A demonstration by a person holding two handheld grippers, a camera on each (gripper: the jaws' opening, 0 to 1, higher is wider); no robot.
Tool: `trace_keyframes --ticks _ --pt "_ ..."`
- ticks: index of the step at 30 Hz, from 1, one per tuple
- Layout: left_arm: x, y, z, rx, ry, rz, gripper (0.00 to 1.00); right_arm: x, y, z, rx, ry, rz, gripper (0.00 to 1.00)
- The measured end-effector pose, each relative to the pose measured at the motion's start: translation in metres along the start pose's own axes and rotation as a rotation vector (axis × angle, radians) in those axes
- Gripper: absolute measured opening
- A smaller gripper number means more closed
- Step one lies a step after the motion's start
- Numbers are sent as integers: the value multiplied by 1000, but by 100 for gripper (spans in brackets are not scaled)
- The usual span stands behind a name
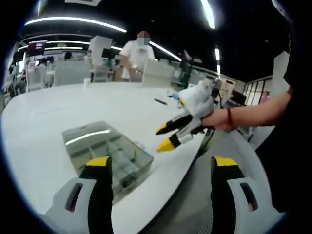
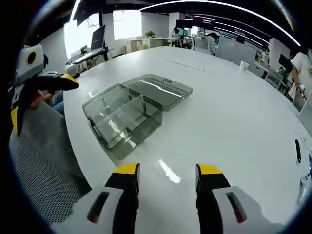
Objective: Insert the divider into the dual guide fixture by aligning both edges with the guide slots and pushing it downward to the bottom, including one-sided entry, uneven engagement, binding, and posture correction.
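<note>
Clear plastic is the whole trouble here: the dual guide fixture (image 2: pixel 124 117), a see-through box with its lid (image 2: pixel 158 90) laid open behind it, sits on the white worktop (image 2: pixel 229 112) near its curved edge, and its slots are hard to read against the glare. In the right gripper view it lies at about eleven o'clock from the right tongs (image 2: pixel 167 176), well apart from them. What looks like the divider (image 2: pixel 127 108) stands as a thin clear wall across the box; whether both its edges are seated in the slots, or how deep, I cannot tell.

Both tongs are released and carry nothing. The right tongs hover over bare worktop. The left tongs (image 1: pixel 161 168) hang above the box's near corner with their jaws spread wide, and the right tongs show in that view at two o'clock, jaws parted.

Risks, as I judge them: gripping a clear panel by one end would likely tip it, so one edge enters its slot ahead of the other and the panel binds partway. Pushing harder on a bound panel could skate the light box toward the worktop edge, which is close. Reflections may also hide a slot, inviting a miss. A steadying hold on the box wall looks wise.

A person (image 1: pixel 138 54) stands beyond the far side, clear of the work.
</note>
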State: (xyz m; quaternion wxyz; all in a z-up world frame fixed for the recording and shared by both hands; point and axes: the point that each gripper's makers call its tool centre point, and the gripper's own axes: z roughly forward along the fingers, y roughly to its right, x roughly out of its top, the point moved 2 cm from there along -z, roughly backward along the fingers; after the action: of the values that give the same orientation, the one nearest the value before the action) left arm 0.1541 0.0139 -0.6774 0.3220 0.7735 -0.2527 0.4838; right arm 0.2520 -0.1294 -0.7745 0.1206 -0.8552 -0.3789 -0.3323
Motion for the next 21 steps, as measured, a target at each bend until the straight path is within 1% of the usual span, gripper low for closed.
trace_keyframes --ticks 2,4,6,7,12,14,19,21 --pt "0 0 0 -1 0 5 81 1 2 0 -13 9 23 42" --pt "-2 -2 0 2 -7 4 81 1 1 3 -2 6 49 42" --pt "-3 -5 0 4 -12 3 81 0 1 7 -1 -4 48 42" --pt "-2 -6 0 5 -11 0 81 -1 1 9 -12 -17 53 42" --pt "-1 -7 1 1 -19 9 80 -2 2 18 -44 -28 70 43" --pt "-1 -8 0 1 -20 5 80 -4 0 22 -32 -42 89 42" --pt "-1 -8 0 -5 -24 1 80 -3 5 27 -61 -54 82 43" --pt "-3 -9 0 -6 -32 3 80 -5 7 30 -69 -64 104 43"
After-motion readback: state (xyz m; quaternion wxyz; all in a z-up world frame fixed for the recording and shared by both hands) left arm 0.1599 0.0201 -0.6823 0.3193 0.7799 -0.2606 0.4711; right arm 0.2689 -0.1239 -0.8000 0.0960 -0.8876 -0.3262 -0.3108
